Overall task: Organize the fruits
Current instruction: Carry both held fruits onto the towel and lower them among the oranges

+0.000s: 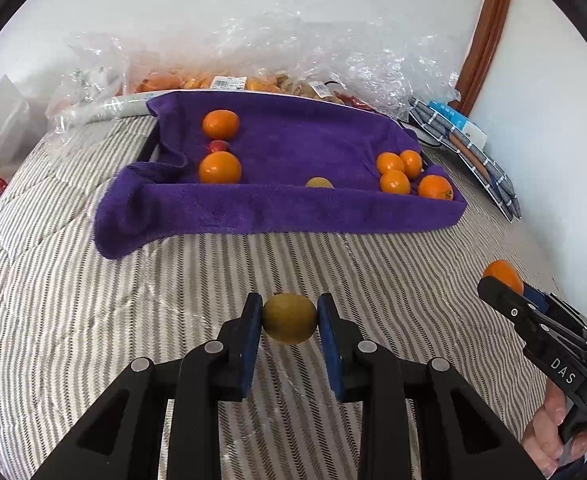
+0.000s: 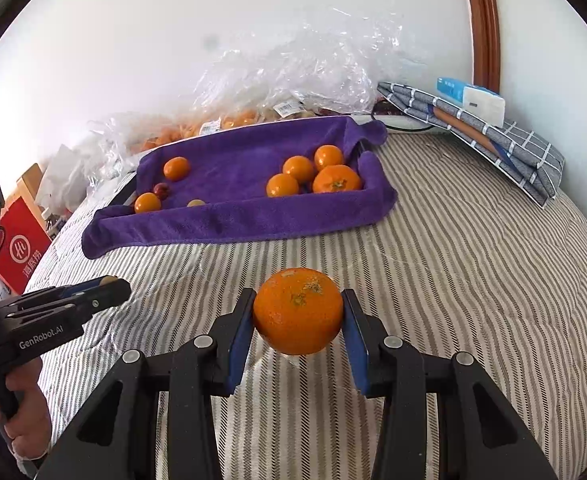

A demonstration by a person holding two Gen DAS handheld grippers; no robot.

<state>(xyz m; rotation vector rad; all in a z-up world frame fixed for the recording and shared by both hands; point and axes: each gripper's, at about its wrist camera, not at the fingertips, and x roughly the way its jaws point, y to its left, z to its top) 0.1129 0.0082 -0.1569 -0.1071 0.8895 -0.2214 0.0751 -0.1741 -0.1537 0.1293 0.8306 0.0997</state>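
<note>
A bed covered in a grey-and-white striped quilt (image 1: 173,300) fills both views, its near edge cut off by the black gripper arms. Toward the wall sits a shallow tray draped in a purple terry towel (image 1: 293,208), the tray itself almost wholly hidden by the cloth. Behind it lie crumpled clear plastic bags (image 1: 293,52) with orange fruit inside, too blurred to count. In the tray, four small oranges (image 2: 301,176) cluster at the right end; two more oranges and a small red fruit (image 1: 219,146), half hidden between them, lie at the left; a yellowish fruit (image 1: 319,183) peeks over the front fold. The right gripper (image 2: 298,320) is clamped on a large round orange (image 2: 298,310), held above the quilt, well short of the tray. The left gripper (image 1: 289,320) pinches a small olive-yellow round fruit (image 1: 289,318) between its blue pads (image 1: 251,340), also above the quilt in front of the tray. A hand (image 2: 21,408) holds its handle.
</note>
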